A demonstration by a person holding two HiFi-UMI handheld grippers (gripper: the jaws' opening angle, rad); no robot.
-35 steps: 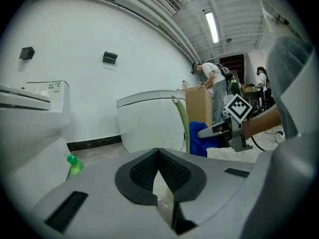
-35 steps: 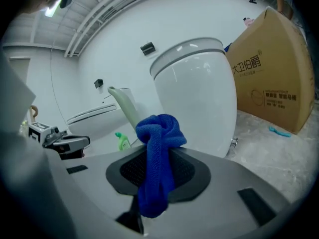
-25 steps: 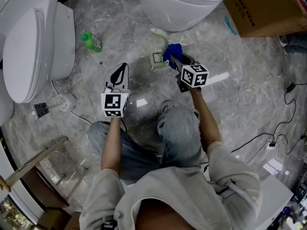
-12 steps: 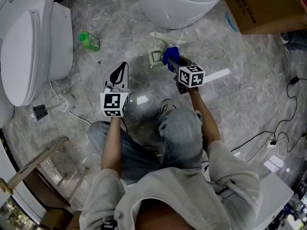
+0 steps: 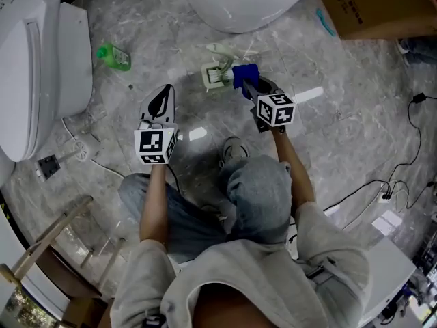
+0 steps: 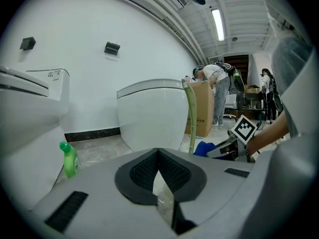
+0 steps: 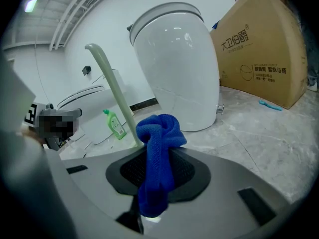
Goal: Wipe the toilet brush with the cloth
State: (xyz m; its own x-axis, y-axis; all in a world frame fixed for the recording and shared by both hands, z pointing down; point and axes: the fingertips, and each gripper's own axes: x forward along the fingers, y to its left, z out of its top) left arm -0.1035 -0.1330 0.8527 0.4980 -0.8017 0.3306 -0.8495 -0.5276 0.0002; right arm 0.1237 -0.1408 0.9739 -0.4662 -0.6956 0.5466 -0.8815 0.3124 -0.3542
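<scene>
The cloth [image 7: 157, 143] is pinched between the jaws of the right gripper [image 7: 157, 195], as shown plainly only in its own view. In the head view it is seen just beside the upright brush [image 5: 217, 76]. The left gripper [image 6: 158, 171] is closed, empty, well apart.

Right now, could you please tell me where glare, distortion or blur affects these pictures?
Head view: bright glare patches on the glossy floor. Left gripper view: fisheye bends the wall; the ceiling lamp blows out. Right gripper view: the cloth is sharp; corners darken.
</scene>
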